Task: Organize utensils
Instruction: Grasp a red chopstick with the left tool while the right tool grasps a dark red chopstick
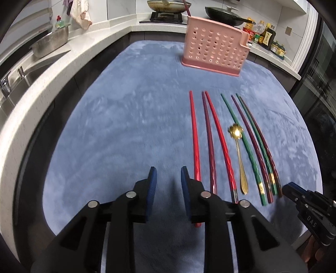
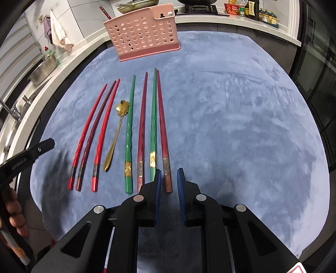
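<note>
1. We see a blue-covered surface [image 2: 231, 126], ringed by kitchen counter with a sink [image 1: 31, 71].
2. A pink perforated holder [image 2: 145, 35] stands upright at the far edge, nothing blocking it.
3. We count seven chopsticks [image 2: 145, 126] lying side by side, with a gold spoon [image 2: 117, 130] among them.
4. Left hand-held gripper [image 1: 168, 176]: jaws apart, empty, beside the leftmost red chopstick [image 1: 194, 136].
5. Right hand-held gripper [image 2: 169, 178]: jaws apart, astride the rightmost chopstick's [image 2: 162, 130] butt end.

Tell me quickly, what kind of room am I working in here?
Most likely a home kitchen. A sink with a tap is set in the white counter on the left, a frying pan sits on a gas stove at the back, and sauce bottles line the counter on the right.
</note>
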### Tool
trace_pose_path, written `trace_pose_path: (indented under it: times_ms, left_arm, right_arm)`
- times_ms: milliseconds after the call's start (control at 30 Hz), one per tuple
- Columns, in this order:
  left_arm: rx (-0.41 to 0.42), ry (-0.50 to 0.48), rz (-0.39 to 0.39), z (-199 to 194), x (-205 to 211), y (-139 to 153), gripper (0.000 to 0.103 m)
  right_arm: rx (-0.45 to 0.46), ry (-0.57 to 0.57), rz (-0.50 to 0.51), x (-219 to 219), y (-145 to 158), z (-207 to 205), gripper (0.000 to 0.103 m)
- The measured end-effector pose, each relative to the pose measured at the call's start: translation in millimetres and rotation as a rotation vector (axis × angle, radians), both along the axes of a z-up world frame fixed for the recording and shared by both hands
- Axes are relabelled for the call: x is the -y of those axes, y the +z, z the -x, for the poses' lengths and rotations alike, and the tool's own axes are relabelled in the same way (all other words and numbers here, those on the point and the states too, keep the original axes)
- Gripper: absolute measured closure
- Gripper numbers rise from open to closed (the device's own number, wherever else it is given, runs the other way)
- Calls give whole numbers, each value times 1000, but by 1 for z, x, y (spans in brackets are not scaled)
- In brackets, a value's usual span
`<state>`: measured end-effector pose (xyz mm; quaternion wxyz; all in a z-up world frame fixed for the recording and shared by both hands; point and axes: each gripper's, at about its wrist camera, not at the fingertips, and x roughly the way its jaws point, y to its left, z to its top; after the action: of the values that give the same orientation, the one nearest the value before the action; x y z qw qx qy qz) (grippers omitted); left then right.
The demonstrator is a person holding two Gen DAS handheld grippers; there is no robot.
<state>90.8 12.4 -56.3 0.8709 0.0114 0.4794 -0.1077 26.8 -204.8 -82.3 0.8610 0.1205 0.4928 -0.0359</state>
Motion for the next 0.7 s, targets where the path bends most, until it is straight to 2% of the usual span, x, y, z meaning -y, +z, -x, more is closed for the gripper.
trace_pose_path:
  times_ms: [200,333,700]
  left_arm:
    - [-24,-17,7,9,3,-10,79]
    - [-28,-23,9,13,4,-13,69]
    - [-49,-54,17,16,12,-19,68]
  right_arm:
    - [-1,0,1,-2,-3,-3,87]
    - [-6,-4,-2,-2,-6,-6,87]
    - [-17,-7,-5,0,-13,-9,87]
